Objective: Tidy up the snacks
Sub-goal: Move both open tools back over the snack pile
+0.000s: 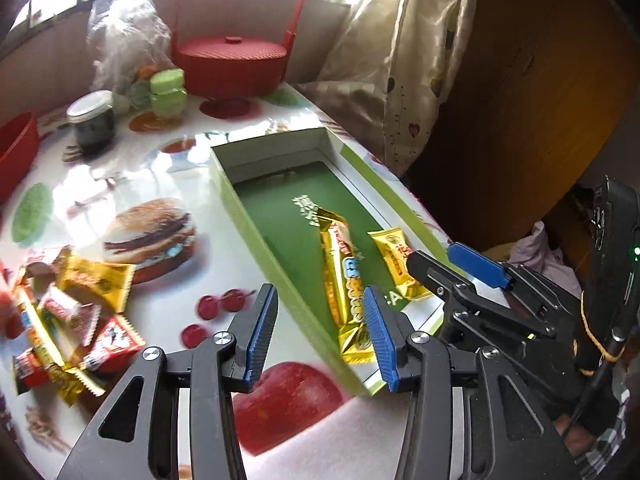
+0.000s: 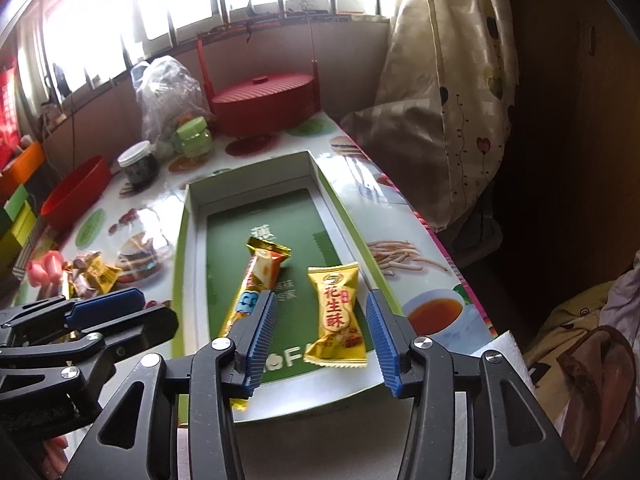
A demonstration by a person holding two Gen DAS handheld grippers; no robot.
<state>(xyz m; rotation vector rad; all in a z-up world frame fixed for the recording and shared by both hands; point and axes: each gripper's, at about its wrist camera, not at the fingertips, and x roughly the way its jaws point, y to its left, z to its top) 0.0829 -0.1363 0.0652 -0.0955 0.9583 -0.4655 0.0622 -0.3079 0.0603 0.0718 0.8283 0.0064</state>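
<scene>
A shallow green box (image 1: 224, 184) (image 2: 182, 240) lies open on the table. In it lie a long gold snack bar (image 1: 340, 276) (image 2: 260, 276) and a yellow peanut candy packet (image 1: 394, 256) (image 2: 338, 312). My left gripper (image 1: 320, 332) is open and empty over the box's near left wall; it also shows in the right wrist view (image 2: 132, 308). My right gripper (image 2: 322, 336) is open, its fingers either side of the yellow packet and apart from it; it also shows in the left wrist view (image 1: 444, 256). A pile of loose snacks (image 1: 68, 312) (image 2: 86, 274) lies at the table's left.
At the back stand a red lidded basket (image 1: 232, 64) (image 2: 262, 100), a plastic bag (image 1: 124, 36), green jars (image 1: 168, 92) and a dark glass jar (image 1: 91, 118). A red bowl (image 2: 76, 196) sits left. A curtain (image 1: 404, 60) hangs right, past the table edge.
</scene>
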